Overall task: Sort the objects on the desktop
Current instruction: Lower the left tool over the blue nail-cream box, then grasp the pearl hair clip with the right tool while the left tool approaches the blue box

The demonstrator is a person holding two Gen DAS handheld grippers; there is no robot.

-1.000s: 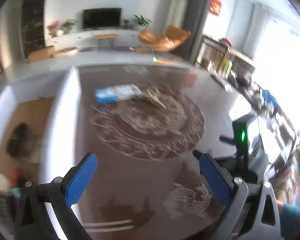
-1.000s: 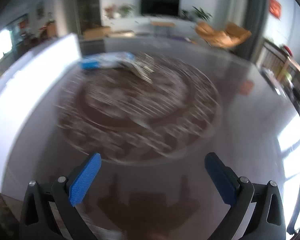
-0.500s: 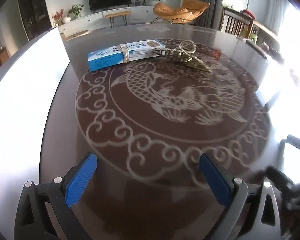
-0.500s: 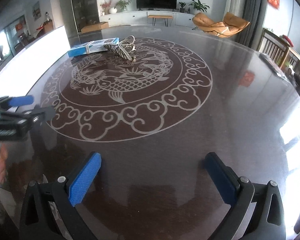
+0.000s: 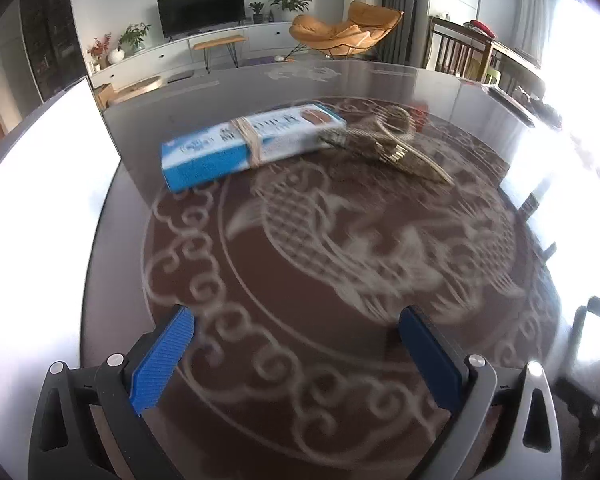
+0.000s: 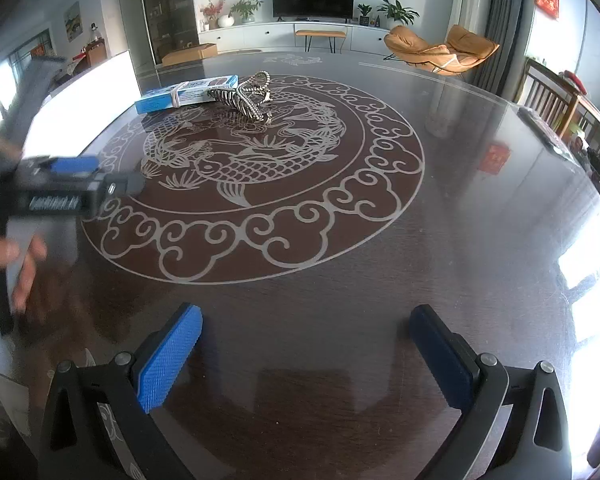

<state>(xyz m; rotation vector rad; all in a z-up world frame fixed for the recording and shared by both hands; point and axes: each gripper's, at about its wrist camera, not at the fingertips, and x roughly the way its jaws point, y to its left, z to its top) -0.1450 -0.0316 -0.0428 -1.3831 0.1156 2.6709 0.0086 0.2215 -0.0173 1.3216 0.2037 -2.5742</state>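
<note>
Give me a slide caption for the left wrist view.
Open left gripper over a dark fish-patterned table, facing a blue-and-white box tied with string beside a coiled metallic chain.

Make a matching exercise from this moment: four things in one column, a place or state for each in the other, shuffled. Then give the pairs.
Things:
1. blue box
2. beaded chain
3. left gripper
4. right gripper

Places or states:
A. coiled in a heap beside the box
B. open, nearer the box
C. lying flat, string tied round its middle
D. open, near the table's front edge

Pairs: 1-C, 2-A, 3-B, 4-D
</note>
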